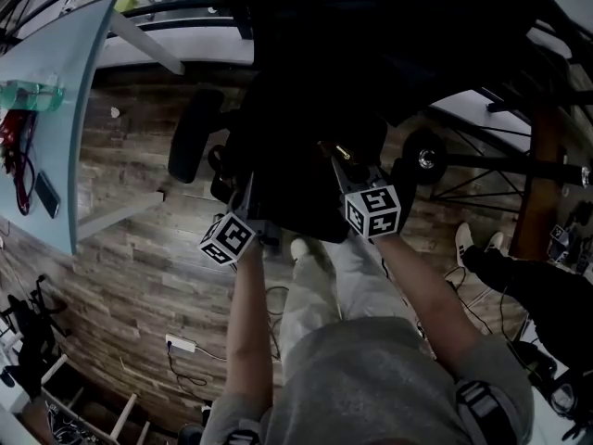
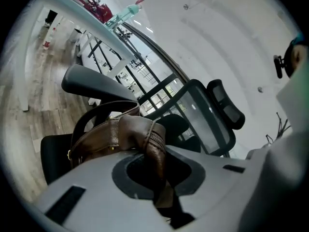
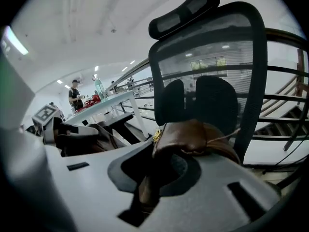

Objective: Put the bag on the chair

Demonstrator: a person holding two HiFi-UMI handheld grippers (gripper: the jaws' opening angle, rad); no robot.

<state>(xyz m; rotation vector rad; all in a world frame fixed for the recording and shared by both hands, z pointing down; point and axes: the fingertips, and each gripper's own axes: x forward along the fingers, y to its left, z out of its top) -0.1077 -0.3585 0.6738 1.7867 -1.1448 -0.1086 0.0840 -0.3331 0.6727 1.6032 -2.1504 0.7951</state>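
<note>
A brown leather bag [image 2: 120,134] hangs between my two grippers, in front of a black office chair [image 1: 306,63]. My left gripper [image 2: 157,175] is shut on one end of the bag's top, where a fold of leather is pinched between the jaws. The right gripper [image 3: 152,182] is shut on the bag's [image 3: 198,134] other end, by a gold fitting. The head view shows both grippers, left [image 1: 243,225] and right [image 1: 357,193], close together at the dark bag [image 1: 296,193] over the seat. The mesh backrest [image 3: 212,66] and headrest [image 3: 193,8] rise just behind.
A pale blue table [image 1: 56,109] at the left carries a phone [image 1: 46,193] and red items. The chair's armrest [image 1: 190,133] juts out to the left. Another person's legs and white shoes [image 1: 482,248] stand at the right by black metal railings [image 1: 500,156]. A power strip [image 1: 181,344] lies on the wood floor.
</note>
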